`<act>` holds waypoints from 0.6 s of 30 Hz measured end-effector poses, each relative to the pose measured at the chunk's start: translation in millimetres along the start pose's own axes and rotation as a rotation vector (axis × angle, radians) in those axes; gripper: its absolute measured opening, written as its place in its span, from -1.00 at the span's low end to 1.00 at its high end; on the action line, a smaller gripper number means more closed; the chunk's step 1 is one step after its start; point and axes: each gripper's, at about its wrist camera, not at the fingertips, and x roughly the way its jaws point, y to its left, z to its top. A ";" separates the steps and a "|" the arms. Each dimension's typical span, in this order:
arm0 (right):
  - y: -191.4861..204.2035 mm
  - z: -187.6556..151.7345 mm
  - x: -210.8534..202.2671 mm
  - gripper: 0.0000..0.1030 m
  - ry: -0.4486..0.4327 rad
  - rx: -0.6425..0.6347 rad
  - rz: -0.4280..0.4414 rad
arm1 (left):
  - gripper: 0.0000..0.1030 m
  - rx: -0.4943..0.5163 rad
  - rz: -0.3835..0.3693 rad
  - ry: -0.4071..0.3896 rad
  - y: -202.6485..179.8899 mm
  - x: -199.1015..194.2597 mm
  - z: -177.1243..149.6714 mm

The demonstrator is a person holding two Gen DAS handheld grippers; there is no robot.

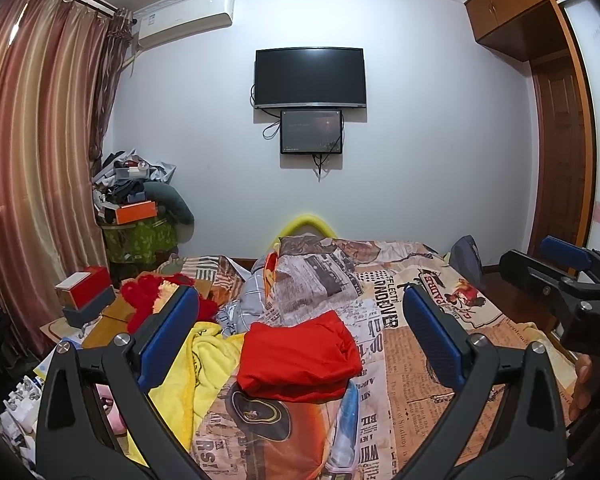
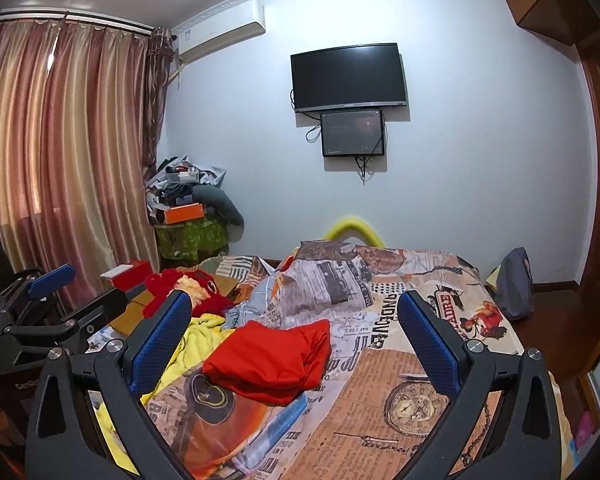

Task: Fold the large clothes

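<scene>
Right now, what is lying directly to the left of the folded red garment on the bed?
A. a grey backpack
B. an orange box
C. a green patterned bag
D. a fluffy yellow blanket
D: the fluffy yellow blanket lies crumpled against the left edge of the folded red garment on the newspaper-print bedcover, in both views.

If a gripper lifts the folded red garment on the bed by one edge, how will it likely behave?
The red garment is soft cloth with creased, sagging layers, so it would probably droop and unfold. It looks thin, so likely light for its size. Resting on the printed bedspread, a push would probably bunch it, not slide it whole.
</scene>
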 end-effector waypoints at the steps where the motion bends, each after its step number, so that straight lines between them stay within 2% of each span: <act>1: -0.8 -0.7 0.6 0.98 0.001 0.000 0.002 | 0.99 0.000 -0.001 0.000 0.0 0.0 0.0; 18: 0.8 0.2 0.3 0.98 0.001 0.003 0.007 | 0.99 -0.023 -0.015 0.005 5.3 0.6 -0.5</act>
